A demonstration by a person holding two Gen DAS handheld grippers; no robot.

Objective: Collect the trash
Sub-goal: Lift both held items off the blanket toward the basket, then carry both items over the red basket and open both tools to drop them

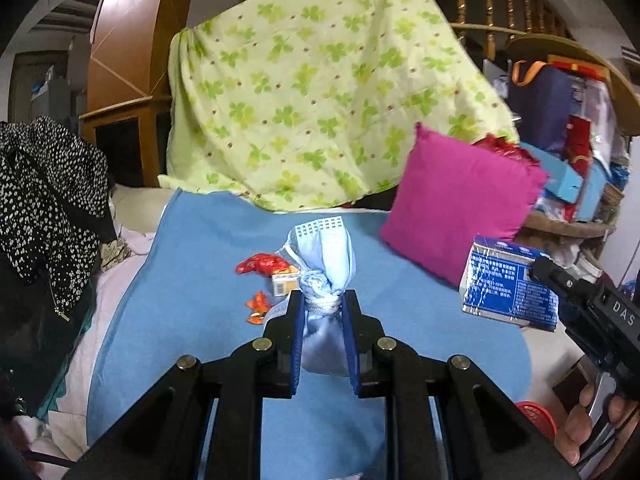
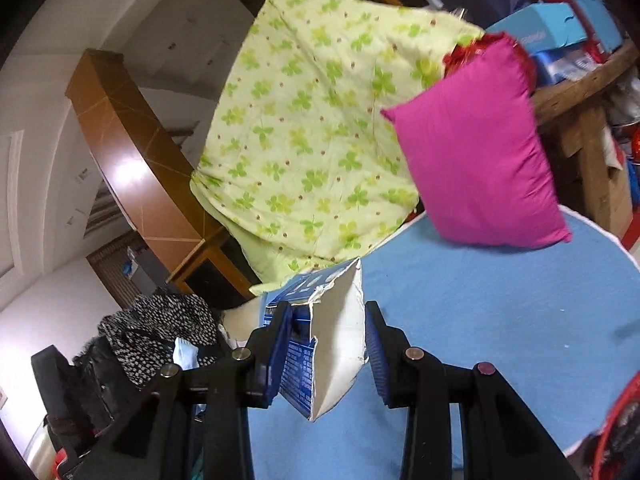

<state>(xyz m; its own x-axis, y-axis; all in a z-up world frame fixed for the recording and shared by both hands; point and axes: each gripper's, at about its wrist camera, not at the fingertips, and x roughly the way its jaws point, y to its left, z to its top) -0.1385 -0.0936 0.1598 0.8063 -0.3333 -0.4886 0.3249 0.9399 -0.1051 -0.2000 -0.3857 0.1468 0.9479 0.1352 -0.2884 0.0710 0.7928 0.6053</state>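
The left gripper (image 1: 322, 312) at lower centre clamps a knotted blue face mask (image 1: 325, 256) above the blue blanket (image 1: 192, 304), while the right gripper (image 2: 328, 344) pinches a torn blue-and-white carton (image 2: 324, 344), red wrappers (image 1: 262, 264) lying mid-frame on the blanket.

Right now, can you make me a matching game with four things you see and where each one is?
Things:
1. face mask
2. blue carton
3. pink pillow
4. red wrapper

Places:
A. lying on the blue blanket
B. pinched in the left tool
C. leaning up at the back of the bed
D. held in the right tool

Pairs: 1-B, 2-D, 3-C, 4-A
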